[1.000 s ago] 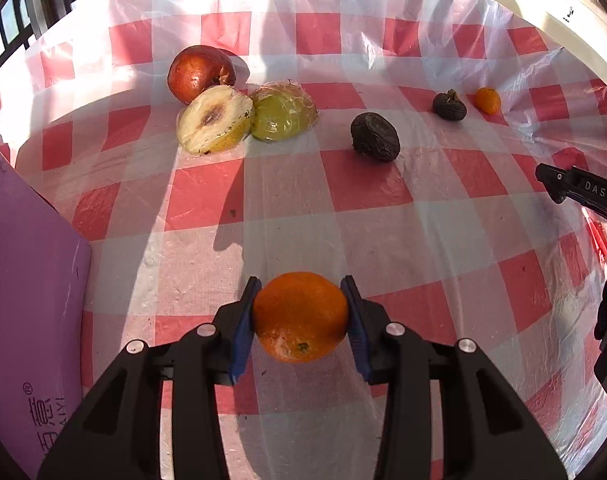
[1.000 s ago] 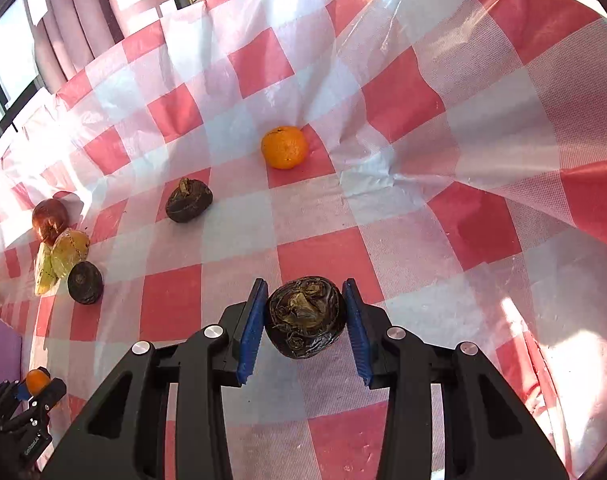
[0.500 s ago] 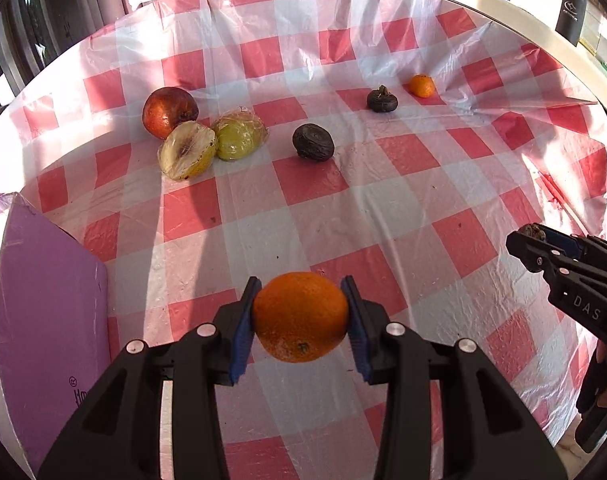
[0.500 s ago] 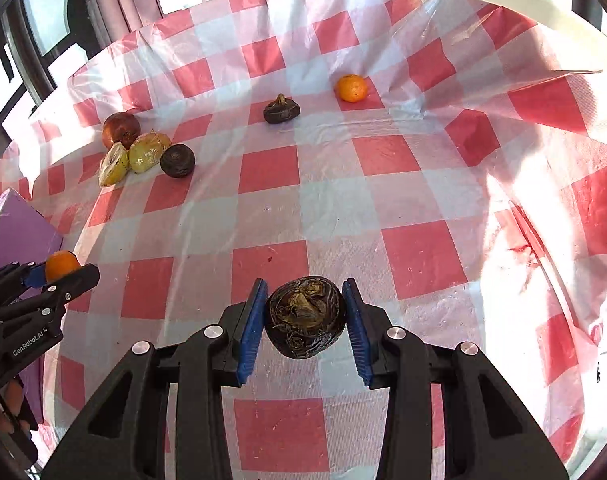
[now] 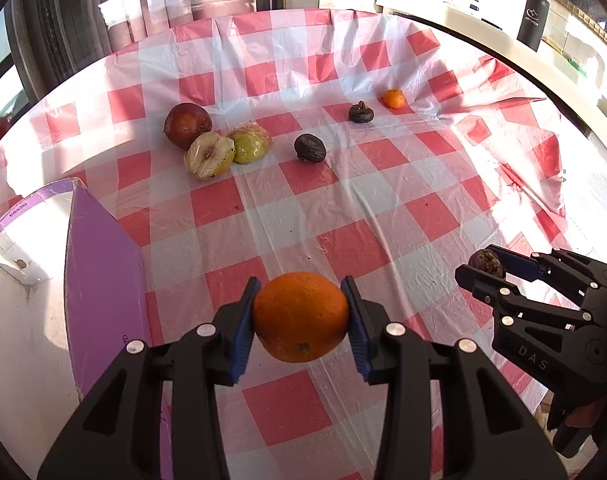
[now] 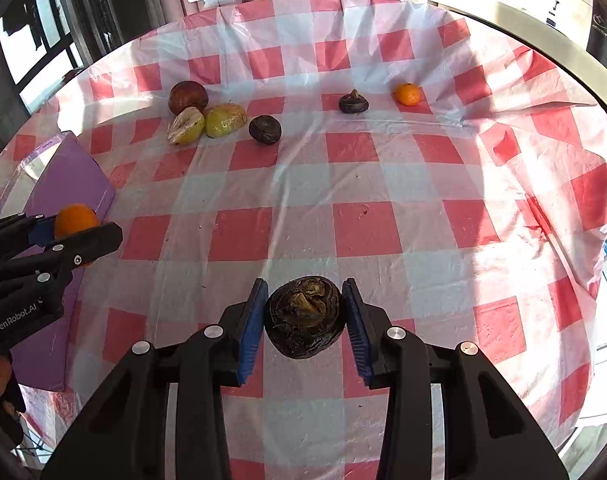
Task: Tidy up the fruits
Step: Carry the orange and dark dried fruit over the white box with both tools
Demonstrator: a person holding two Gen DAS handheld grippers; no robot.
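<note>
Two handheld grippers hang above a round surface draped in a red-and-white checked plastic cloth, each with fruit in its grip. The left gripper has its blue-padded jaws closed snugly on a large orange, held clear of the cloth; in the right wrist view that same gripper sits at 9 o'clock. The right gripper has its jaws clamped on a dark, wrinkled fruit, also lifted off the cloth, and appears at 4 o'clock in the left wrist view. Toward 11 o'clock on the cloth lie a red apple, a halved fruit in clear wrap and a wrapped green fruit, all touching. Just beside them rests a second dark fruit; toward 1 o'clock sit a third dark fruit and a small orange. A purple box stands at 8 o'clock.
</note>
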